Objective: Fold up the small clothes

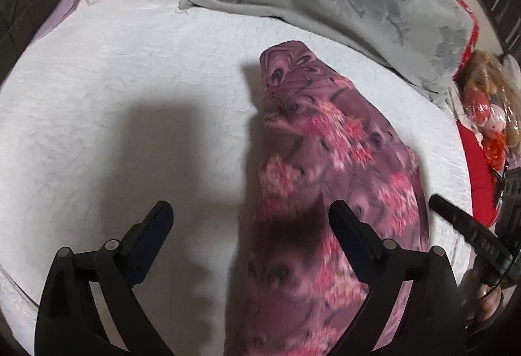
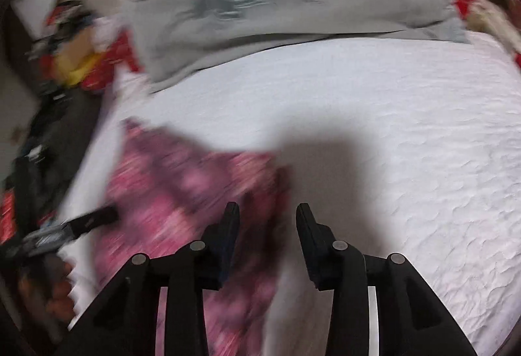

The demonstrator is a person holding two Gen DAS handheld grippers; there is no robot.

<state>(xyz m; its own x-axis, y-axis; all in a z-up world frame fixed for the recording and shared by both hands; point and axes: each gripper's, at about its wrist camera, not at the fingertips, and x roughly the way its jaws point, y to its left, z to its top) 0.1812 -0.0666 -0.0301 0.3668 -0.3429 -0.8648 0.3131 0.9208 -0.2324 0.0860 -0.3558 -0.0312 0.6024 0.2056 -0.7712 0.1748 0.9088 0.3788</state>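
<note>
Already folded narrow, the purple flowered garment (image 1: 329, 180) lies lower centre on the white bed (image 1: 130, 95); left gripper (image 1: 250, 216) and right gripper (image 2: 267, 216) hover, jaws apart, empty.

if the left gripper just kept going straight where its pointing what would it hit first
Probably the purple cloth with pink flowers, whose left edge lies between the open left gripper fingers, or the white quilted bedspread beside it. Depth is hard to judge here.
</note>
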